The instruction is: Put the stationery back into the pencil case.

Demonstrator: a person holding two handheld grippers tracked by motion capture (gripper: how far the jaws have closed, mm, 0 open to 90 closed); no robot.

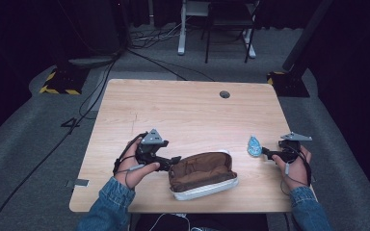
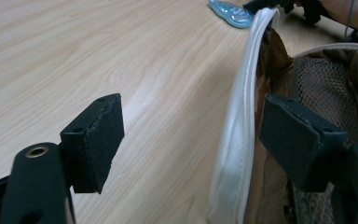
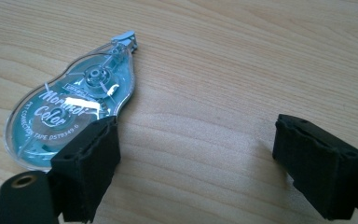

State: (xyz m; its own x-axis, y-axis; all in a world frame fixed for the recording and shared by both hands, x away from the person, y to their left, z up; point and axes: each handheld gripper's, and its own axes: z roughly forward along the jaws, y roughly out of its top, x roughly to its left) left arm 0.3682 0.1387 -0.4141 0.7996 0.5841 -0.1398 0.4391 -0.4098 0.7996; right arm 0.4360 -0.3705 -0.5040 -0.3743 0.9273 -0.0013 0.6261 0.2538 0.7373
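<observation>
Right gripper view shows the fingers of the right gripper spread wide and holding nothing, with bare wood between them. A blue correction tape lies flat on the desk, just beside the left finger of this view, which covers its round end; whether they touch I cannot tell. The long axis of the tape runs from that round end away and to the right, toward its narrow tip, so it lies slanted to the gap and mostly outside it. I judge that this gripper must shift toward the tape until the body comes between the fingers, and then close across its narrow width. In the left gripper view the left gripper also has its fingers spread; one is over the bare desk and the other is inside the open pouch, so the white rim stands between them, not yet pinched. In the high view the brown pouch lies near the front edge of the desk, its mouth opened upward, with the left gripper at its left end. The tape lies to the right of the pouch, apart from it, and the right gripper is clearly the nearer one.
</observation>
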